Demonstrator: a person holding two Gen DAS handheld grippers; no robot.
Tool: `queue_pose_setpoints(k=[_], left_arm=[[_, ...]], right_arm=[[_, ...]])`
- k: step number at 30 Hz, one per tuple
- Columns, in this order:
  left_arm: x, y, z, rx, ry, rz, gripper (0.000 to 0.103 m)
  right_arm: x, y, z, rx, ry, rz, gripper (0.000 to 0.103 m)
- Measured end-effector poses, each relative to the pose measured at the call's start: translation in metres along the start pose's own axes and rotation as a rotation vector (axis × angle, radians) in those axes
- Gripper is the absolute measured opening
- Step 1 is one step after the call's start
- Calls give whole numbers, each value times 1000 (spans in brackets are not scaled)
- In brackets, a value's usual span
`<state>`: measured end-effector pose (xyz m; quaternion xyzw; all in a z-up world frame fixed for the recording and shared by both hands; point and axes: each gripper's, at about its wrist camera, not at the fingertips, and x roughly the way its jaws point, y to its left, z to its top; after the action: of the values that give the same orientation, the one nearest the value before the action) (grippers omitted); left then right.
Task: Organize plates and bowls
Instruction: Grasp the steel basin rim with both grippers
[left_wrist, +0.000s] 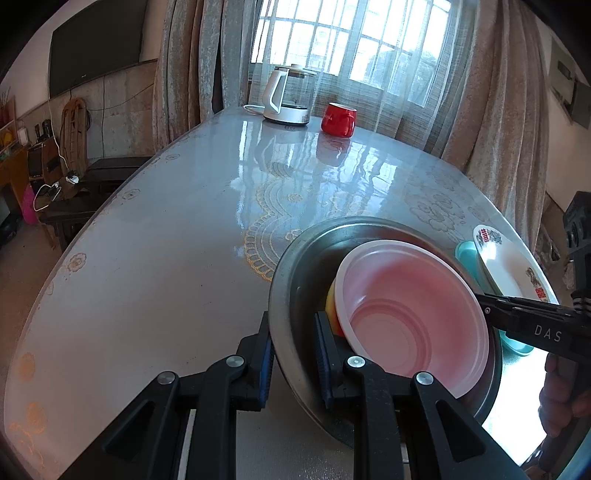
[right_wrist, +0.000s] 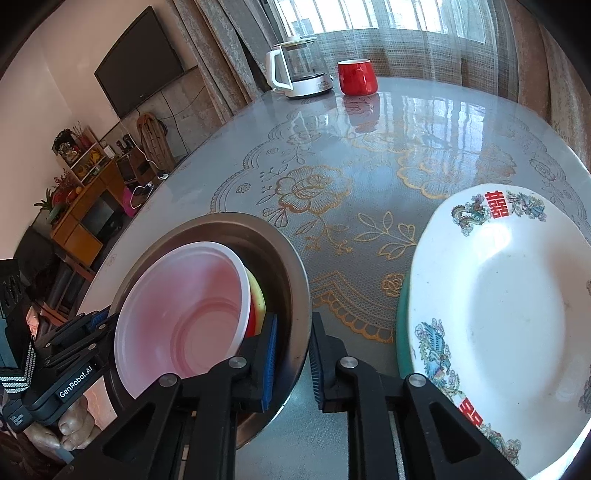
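Observation:
A steel basin (left_wrist: 295, 266) (right_wrist: 280, 251) holds a translucent pink plastic bowl (left_wrist: 410, 314) (right_wrist: 184, 317) stacked on a yellow and red bowl (left_wrist: 330, 301) (right_wrist: 258, 299). My left gripper (left_wrist: 293, 358) straddles the basin's left rim, one finger outside and one inside, with a gap showing. My right gripper (right_wrist: 293, 362) straddles the right rim the same way; it also shows in the left wrist view (left_wrist: 491, 306). A white decorated plate (right_wrist: 517, 314) (left_wrist: 513, 266) rests on a teal dish (right_wrist: 402, 332) (left_wrist: 467, 254) to the right.
A glass kettle (left_wrist: 288, 96) (right_wrist: 301, 70) and a red mug (left_wrist: 338, 118) (right_wrist: 356, 77) stand at the table's far edge by the curtained window. The glossy patterned tabletop (left_wrist: 166, 258) spreads left. A cabinet and TV lie beyond the left edge.

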<state>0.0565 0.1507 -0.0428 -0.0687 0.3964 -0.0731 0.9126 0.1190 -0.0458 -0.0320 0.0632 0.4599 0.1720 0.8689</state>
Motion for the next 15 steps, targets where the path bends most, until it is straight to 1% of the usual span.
queue_pose_setpoints(k=[5, 11, 15], left_arm=[[-4, 7, -2, -10, 0, 4, 20], [-8, 8, -6, -8, 0, 0, 20], [-11, 8, -9, 6, 1, 16, 20]], right_arm=[[7, 6, -2, 5, 23, 22, 17], [10, 5, -4, 31, 9, 43, 17], [9, 6, -7, 47, 2, 67, 17]])
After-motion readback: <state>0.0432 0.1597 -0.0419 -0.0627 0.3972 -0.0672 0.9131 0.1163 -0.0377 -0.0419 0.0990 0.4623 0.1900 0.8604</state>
